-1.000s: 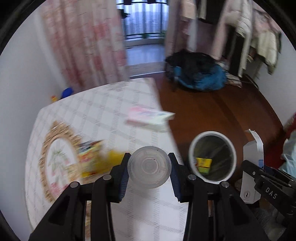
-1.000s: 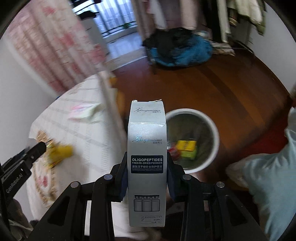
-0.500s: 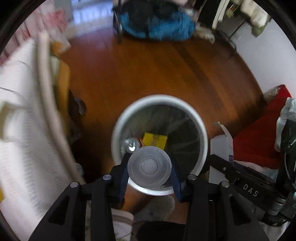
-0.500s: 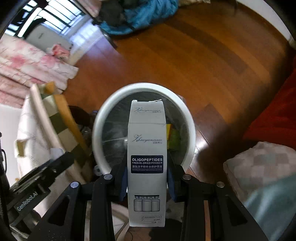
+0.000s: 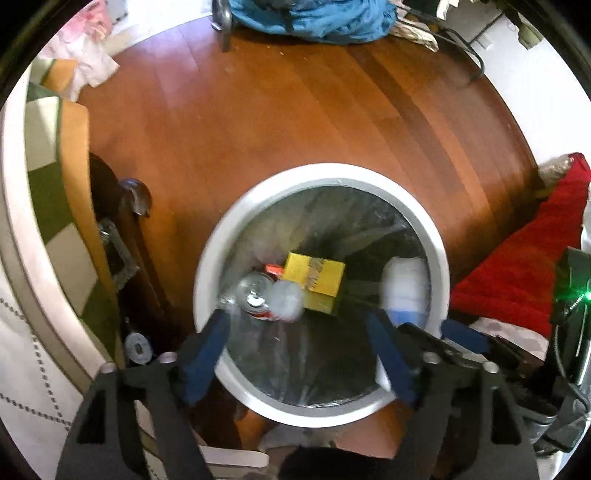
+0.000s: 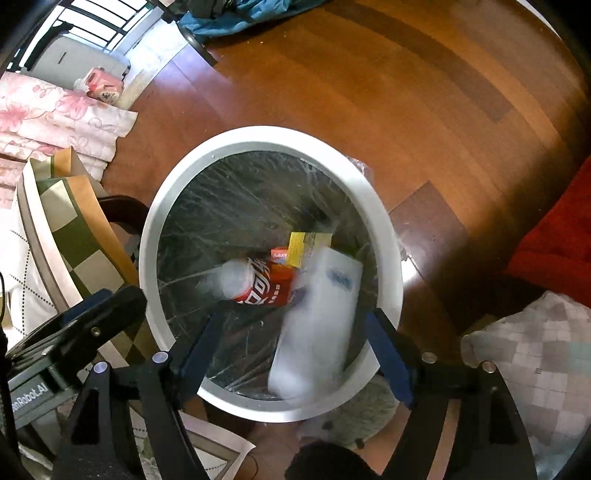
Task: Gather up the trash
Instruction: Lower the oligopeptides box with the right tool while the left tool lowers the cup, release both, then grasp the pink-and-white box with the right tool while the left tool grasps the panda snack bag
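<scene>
A white-rimmed bin (image 5: 441,266) (image 6: 391,273) with a clear liner stands on the wooden floor below both grippers. Inside lie a yellow box (image 5: 314,278) (image 6: 295,251) and a red soda can (image 5: 255,295) (image 6: 267,286). A clear plastic cup (image 5: 286,301) (image 6: 225,282), blurred, is in the bin beside the can. The white carton (image 6: 317,325) (image 5: 404,288), also blurred, is tilted inside the bin. My left gripper (image 5: 299,354) is open over the bin with nothing between its fingers. My right gripper (image 6: 295,347) is open too, and the carton is free of its blue pads (image 6: 388,354).
A bed edge with a checked cover (image 5: 48,206) (image 6: 77,236) lies to the left. A red cloth (image 5: 524,258) (image 6: 554,229) and a grey checked cushion (image 6: 535,354) are on the right. A blue bundle (image 5: 314,14) sits at the far end of the floor. Open floor (image 6: 369,92) stretches beyond the bin.
Both grippers have opened above the bin. The clear cup left the left gripper and the white carton left the right gripper; both are now dropping into the bin.
</scene>
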Motion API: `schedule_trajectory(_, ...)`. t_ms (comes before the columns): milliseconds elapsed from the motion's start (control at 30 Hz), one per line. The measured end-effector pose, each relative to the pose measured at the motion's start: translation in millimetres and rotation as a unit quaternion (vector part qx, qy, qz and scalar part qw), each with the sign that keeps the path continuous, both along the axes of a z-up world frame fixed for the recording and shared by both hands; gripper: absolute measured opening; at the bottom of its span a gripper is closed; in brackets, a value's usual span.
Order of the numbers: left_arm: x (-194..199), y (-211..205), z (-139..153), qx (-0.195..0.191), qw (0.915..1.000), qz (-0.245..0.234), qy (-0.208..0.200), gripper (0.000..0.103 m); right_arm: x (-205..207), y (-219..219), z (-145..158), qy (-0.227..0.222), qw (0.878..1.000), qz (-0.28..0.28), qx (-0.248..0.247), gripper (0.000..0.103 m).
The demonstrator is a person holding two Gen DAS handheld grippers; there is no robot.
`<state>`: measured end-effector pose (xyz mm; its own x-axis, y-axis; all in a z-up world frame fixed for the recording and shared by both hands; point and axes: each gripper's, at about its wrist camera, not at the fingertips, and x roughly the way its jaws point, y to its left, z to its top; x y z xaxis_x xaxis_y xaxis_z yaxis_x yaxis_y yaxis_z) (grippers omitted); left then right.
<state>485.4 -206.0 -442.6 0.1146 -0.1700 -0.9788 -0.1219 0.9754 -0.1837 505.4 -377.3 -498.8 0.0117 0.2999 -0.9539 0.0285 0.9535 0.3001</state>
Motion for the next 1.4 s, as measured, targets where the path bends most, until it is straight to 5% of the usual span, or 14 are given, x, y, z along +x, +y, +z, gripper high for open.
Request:
schedule_trajectory(100, -2.2, 5.6, -1.5, 0.007, 1.0, 0.001, 0.006, 0.095, -2.2, -1.9, 6.1, -0.004, 1.0, -0.004, -0.017, 0.09)
schedule_trajectory(433, -17.6, 9.4, 22.4, 0.029, 0.9994, 0.003, -0.016, 0.095, -16.3, -16.7, 46.6, -0.036, 0.996, 0.0, -0.088, 0.099)
schedule_trajectory(1000, -68.3, 22.5, 144.8, 0.06, 0.99, 0.009, -0.127, 0.095, -59.8, -10.5, 184.0, -0.13, 0.987, -0.009, -0.089, 0.1)
schedule_trajectory(1200, -103.4, 69.6, 223.8, 0.074, 0.9765, 0.054, -0.195, 0.095, -83.5, 33.2, 261.7, -0.194, 0.98, 0.021, -0.038, 0.1)
schedule_trajectory(1400, -158.2, 174.3, 260.4, 0.151, 0.9504, 0.158, -0.221, 0.095, -90.1, 154.1, 287.5, -0.207, 0.966, 0.158, -0.009, 0.1)
